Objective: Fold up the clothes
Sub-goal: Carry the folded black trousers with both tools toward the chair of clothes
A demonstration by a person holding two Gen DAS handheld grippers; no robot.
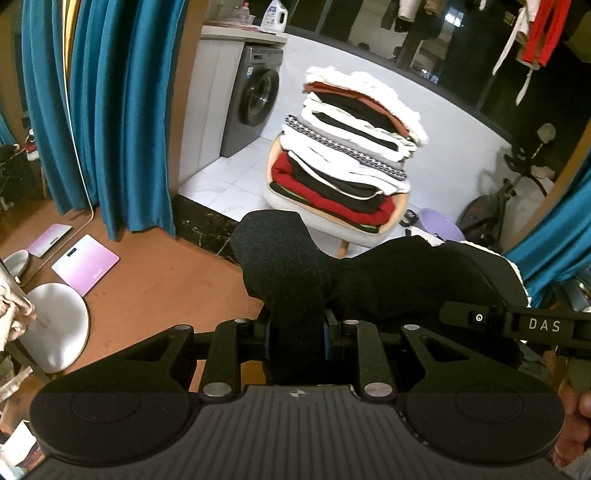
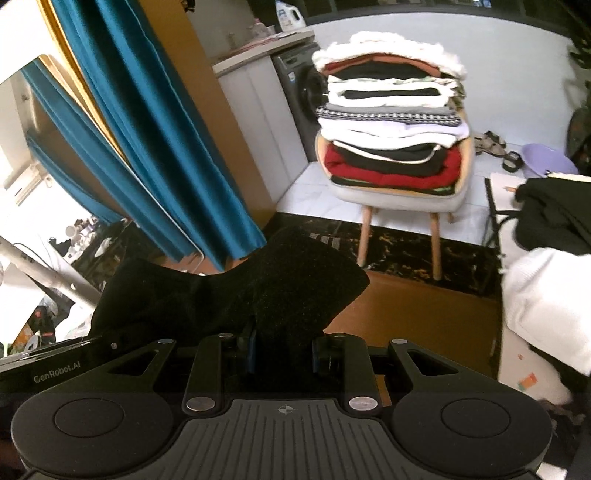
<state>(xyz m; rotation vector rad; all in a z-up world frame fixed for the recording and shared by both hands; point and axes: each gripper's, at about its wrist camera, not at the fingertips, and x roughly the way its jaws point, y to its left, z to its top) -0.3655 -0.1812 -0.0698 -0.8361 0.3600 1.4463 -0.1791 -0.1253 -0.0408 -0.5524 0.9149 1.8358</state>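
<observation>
Both views look across an orange floor toward a pale chair on wooden legs, upper centre of each frame, loaded with a tall stack of folded clothes. The left gripper is clamped on a bunched corner of a black knit garment, lower centre of the left view; the right gripper pinches another part of what appears to be the same garment, lower centre of the right view. Each pair of jaws stands narrowly apart with cloth filling the gap, so both tongs are gripping fabric, not empty.

Step in hand, as judged: carrying the folded black piece to the stack. To do it well, keep the two grips level and evenly spaced so the fold does not sag or open, approach above the white fleecy top layer, lower flat and centred, and release both sides together. The pile leans toward the right in the left view; an off-centre or pushing placement could tip it.

Counts: two grippers; one held garment; one chair; one washing machine; one white detergent bottle, top of frame; two pink flat scales or mats, lower left of the left view; one lilac basin, right edge. The stack holds roughly a dozen layers; an exact count cannot be made.
</observation>
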